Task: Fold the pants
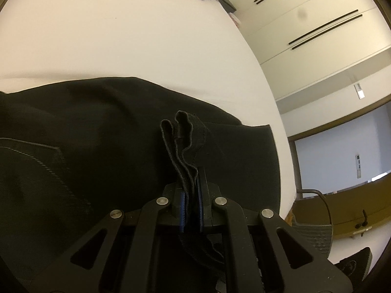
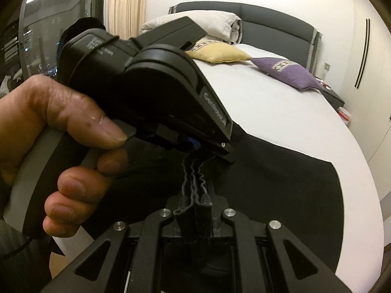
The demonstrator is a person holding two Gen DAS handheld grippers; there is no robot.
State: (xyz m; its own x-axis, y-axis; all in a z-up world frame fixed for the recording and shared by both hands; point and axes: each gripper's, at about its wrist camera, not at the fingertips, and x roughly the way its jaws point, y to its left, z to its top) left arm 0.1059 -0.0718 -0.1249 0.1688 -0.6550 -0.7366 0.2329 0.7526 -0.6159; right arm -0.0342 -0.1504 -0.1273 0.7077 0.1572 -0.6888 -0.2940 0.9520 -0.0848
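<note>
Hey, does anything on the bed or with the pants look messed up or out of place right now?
Nothing stands out. The black pants lie spread on the white bed, with both the left gripper and right gripper clamped on bunched hem layers. The yellow pillow and purple pillow sit near the headboard.

We see the pants (image 1: 97, 146), black, spread across the white bed (image 1: 122, 36), with stitched seams visible on the cloth. We note a layered hem edge (several folds, wavy and bunched) standing up off the main cloth, pinched in the left tool (image 1: 190, 195). In the right wrist view we record a similar bunched edge clamped in the right tool (image 2: 195, 207); the rest lies on the bed.
</note>
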